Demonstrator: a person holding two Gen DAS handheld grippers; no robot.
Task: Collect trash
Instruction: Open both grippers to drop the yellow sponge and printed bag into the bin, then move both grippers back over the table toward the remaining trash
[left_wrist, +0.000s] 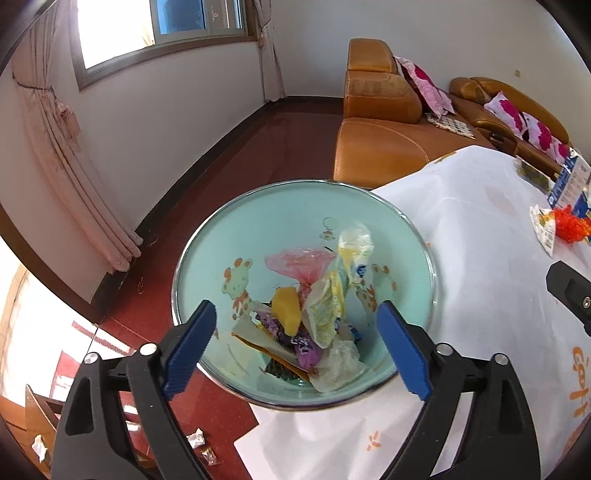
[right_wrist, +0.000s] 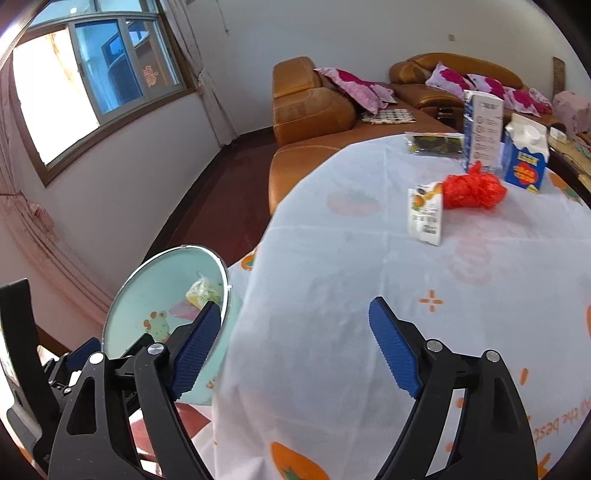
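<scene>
Counter (right_wrist: 369, 258) draped in a white printed cloth, its near edge falling away beside the bin, the broad middle bare and free for reaching across. Mint-green bin (left_wrist: 258, 221) parked on the red floor tight against that edge, mouth open and upward, probably so litter swept off the cloth drops straight in; already part-filled with wrappers and crumpled bags (left_wrist: 314, 310). Left tool (left_wrist: 295, 347) poised above the bin mouth, blue pads spread wide, nothing between them, judged a drop-off just completed. Right tool (right_wrist: 291, 343) over the cloth near the counter's edge, equally wide and empty, aimed toward what is left. Remaining on the far side: two blue-and-white cartons (right_wrist: 526, 158) standing upright, a dark packet (right_wrist: 434, 144) flat behind, a red scrunched bag (right_wrist: 472, 190) and just beside it a flattened juice pouch (right_wrist: 426, 214), nearest and clear on its near side. Small scraps (left_wrist: 195, 437) on the floor below the bin, cramped between bin and cloth hang, harder to approach.
</scene>
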